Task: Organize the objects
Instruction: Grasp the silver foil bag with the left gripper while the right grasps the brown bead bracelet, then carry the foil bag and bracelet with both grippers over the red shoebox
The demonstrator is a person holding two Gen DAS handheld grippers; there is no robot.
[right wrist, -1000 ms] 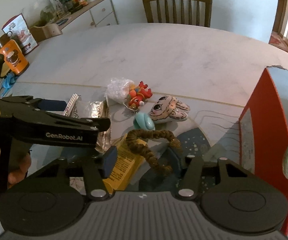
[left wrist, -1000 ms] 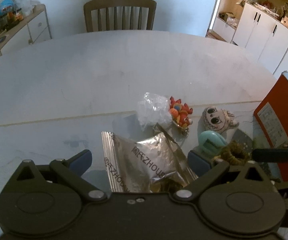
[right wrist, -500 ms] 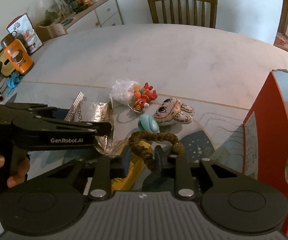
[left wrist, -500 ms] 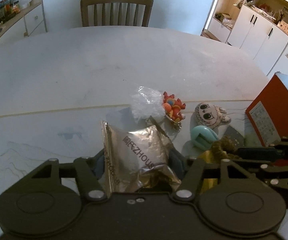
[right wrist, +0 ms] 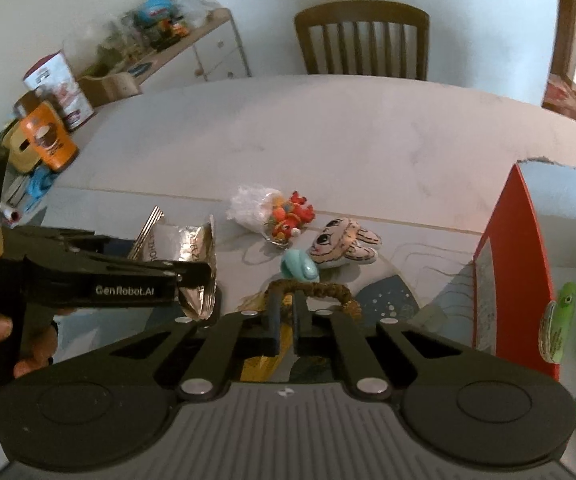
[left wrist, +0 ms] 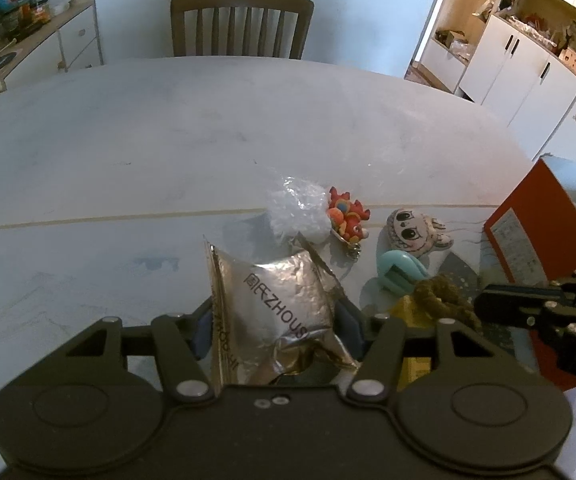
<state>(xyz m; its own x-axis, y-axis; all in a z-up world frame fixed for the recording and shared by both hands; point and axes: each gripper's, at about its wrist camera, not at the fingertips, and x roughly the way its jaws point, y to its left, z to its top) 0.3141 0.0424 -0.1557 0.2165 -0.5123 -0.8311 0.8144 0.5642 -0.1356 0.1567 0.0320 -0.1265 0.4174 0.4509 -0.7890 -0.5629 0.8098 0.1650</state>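
My left gripper [left wrist: 276, 320] is shut on a crinkled silver foil packet [left wrist: 280, 296], which stands up between its blue pads; in the right wrist view the same packet [right wrist: 192, 248] sticks out past the left gripper [right wrist: 196, 276]. My right gripper [right wrist: 286, 312] is shut on a brown braided hair tie [right wrist: 327, 290], which loops off to the right. In the left wrist view the hair tie [left wrist: 439, 296] lies just in front of the right gripper's tip [left wrist: 483, 304].
Ahead on the white table [left wrist: 208, 128] lie a clear plastic bag [left wrist: 295, 208], a red-orange toy keychain [left wrist: 347, 216], a cartoon-face plush [left wrist: 411, 232], a teal hair clip [left wrist: 397, 272] and a yellow packet [left wrist: 407, 308]. A red box [right wrist: 507, 264] stands at the right. A chair [left wrist: 242, 20] faces the far edge.
Both grippers went from open to shut: the left closed on the foil packet, the right on the brown hair tie.
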